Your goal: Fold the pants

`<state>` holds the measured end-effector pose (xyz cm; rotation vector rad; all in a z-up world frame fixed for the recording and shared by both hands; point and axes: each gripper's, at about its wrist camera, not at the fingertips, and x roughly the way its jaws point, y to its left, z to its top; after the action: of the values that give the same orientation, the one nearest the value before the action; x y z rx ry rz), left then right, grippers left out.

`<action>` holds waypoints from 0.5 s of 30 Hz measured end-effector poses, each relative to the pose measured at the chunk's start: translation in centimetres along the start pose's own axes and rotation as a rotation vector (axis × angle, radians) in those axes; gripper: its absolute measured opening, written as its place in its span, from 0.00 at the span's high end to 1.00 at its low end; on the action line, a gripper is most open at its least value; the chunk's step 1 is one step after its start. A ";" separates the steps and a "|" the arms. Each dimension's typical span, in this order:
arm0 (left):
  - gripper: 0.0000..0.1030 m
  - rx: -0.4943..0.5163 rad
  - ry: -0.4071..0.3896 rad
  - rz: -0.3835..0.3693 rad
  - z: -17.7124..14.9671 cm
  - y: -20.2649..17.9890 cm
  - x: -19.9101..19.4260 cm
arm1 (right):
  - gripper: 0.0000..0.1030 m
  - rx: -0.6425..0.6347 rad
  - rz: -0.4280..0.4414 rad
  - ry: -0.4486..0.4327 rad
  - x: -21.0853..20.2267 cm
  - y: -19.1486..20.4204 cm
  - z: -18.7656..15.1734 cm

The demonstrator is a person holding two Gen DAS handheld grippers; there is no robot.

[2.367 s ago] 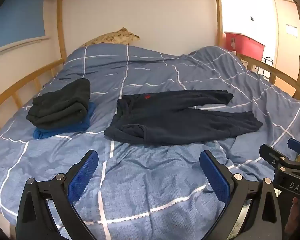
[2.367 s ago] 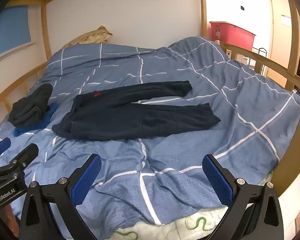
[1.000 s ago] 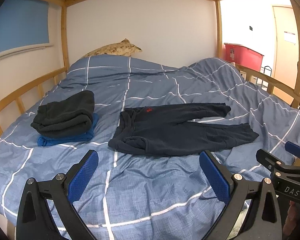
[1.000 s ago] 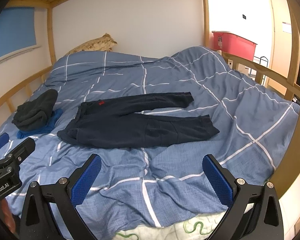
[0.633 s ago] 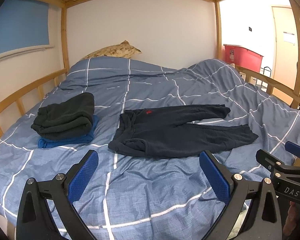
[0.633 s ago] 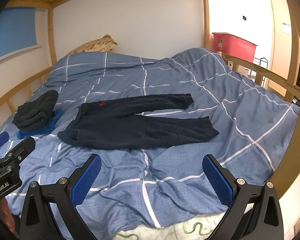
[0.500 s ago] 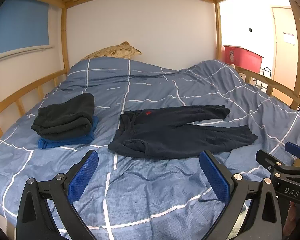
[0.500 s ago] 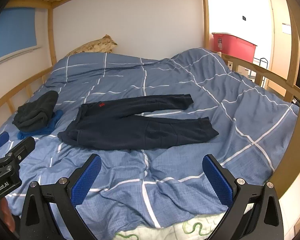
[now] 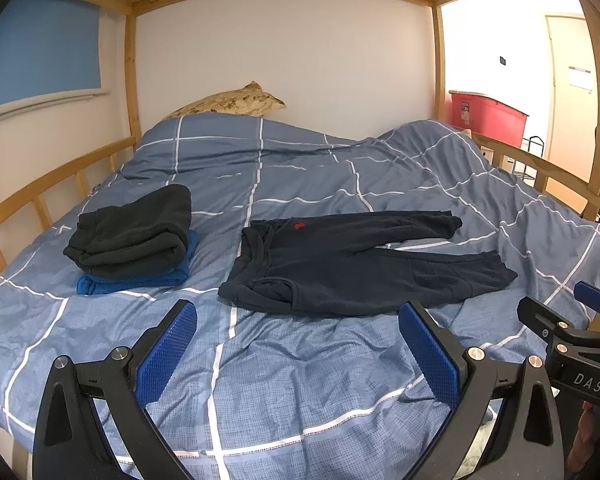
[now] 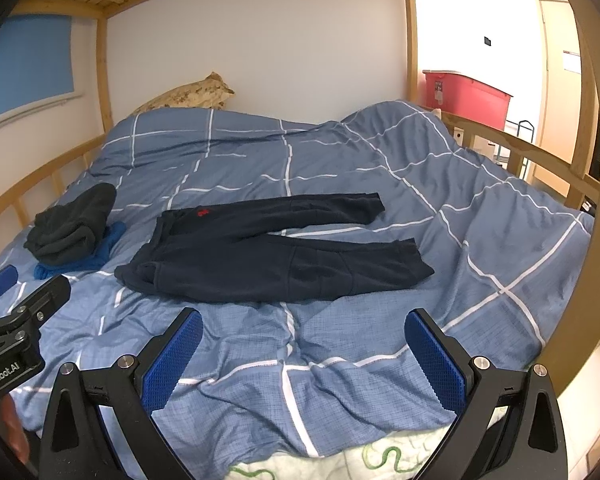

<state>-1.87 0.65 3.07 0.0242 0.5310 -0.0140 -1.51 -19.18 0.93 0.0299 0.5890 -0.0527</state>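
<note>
Dark navy pants [image 9: 352, 264] [image 10: 268, 252] lie spread flat on the blue checked duvet, waistband to the left with a small red logo, both legs pointing right and slightly apart. My left gripper [image 9: 300, 352] hovers open over the near part of the bed, short of the pants, nothing between its blue pads. My right gripper [image 10: 304, 354] is open too, also nearer than the pants and empty. Each gripper shows at the edge of the other's view.
A folded stack of a dark garment on a blue one [image 9: 134, 240] [image 10: 74, 232] sits left of the pants. Wooden bed rails [image 9: 40, 192] [image 10: 512, 140] run along both sides. A pillow [image 9: 232, 102] lies at the head, a red bin [image 10: 466, 98] beyond the right rail.
Both grippers have drawn back and levelled slightly, so the pants sit a little farther away in view. Pants and folded stack have not moved. Both grippers stay open.
</note>
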 end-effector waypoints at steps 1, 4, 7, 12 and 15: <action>0.00 0.000 0.000 -0.001 0.0 0.1 0.0 | 0.01 -0.001 0.000 0.001 0.0 0.0 0.0; 0.00 0.001 0.000 -0.003 -0.1 0.1 0.0 | 0.01 0.000 0.001 0.001 0.0 0.0 0.0; 0.00 0.000 0.000 -0.003 -0.1 0.1 0.0 | 0.01 0.000 0.002 0.000 -0.1 -0.1 0.0; 0.00 0.003 -0.001 0.000 -0.2 0.0 0.0 | 0.01 0.001 0.002 -0.001 -0.1 0.0 -0.1; 0.00 0.007 0.000 0.002 -0.4 -0.2 0.1 | 0.01 0.004 0.003 0.000 -0.2 -0.5 0.0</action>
<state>-1.97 0.50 2.72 0.0316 0.5305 -0.0139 -1.72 -19.64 0.99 0.0345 0.5885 -0.0511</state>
